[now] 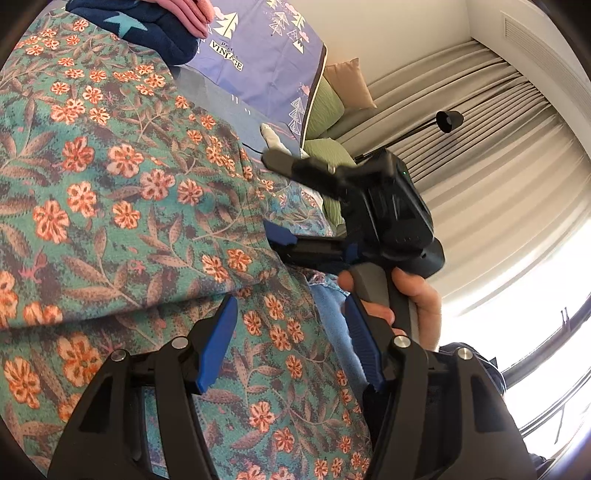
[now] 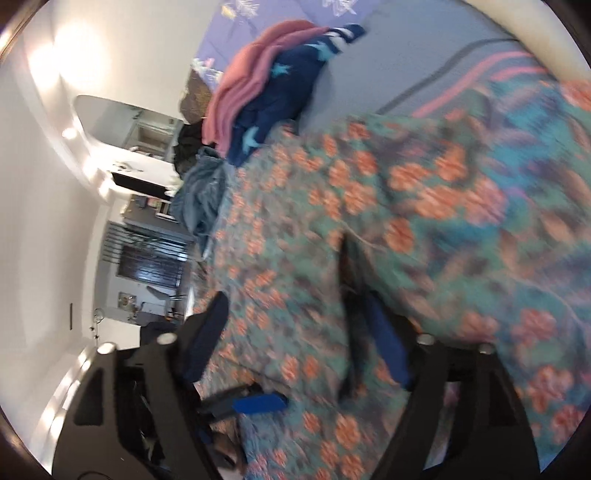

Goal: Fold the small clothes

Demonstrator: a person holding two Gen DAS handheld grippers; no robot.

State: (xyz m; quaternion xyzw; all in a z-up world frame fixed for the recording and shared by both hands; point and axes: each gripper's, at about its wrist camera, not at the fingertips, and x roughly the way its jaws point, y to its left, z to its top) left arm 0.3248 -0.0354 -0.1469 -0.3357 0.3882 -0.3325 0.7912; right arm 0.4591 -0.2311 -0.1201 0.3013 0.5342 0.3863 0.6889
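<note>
- Teal floral cloth (image 1: 122, 206), printed with orange flowers and brown leaves, is spread across most of the left wrist view and lies under both grippers on the bed.
- At the top left of that view, a navy garment with teal stars (image 1: 155, 33) is seen beneath a folded pink garment (image 1: 184, 13), both resting on a lilac bedcover with a tree print (image 1: 266, 48).
- The left gripper (image 1: 291, 345) is seen with its blue-padded fingers (image 1: 218, 343) held apart over the floral cloth; nothing is pinched between them, though the cloth lies directly below.
- To the right, the right gripper (image 1: 295, 243) is seen from the side, its black body gripped by a hand (image 1: 417, 302) on the grey handle.
- Green and tan cushions (image 1: 328, 107) are seen beyond the bedcover, against a pleated beige curtain (image 1: 480, 122).
- In the blurred right wrist view, a white wall and a dim room interior are seen at the left.
- A crumpled blue-grey garment (image 2: 203, 199) lies beside the pile of pink (image 2: 240, 96) and navy clothes (image 2: 280, 92).
- The right gripper (image 2: 299, 339) is shown with its jaws spread wide over the floral cloth (image 2: 406, 206); nothing is clamped between them.
</note>
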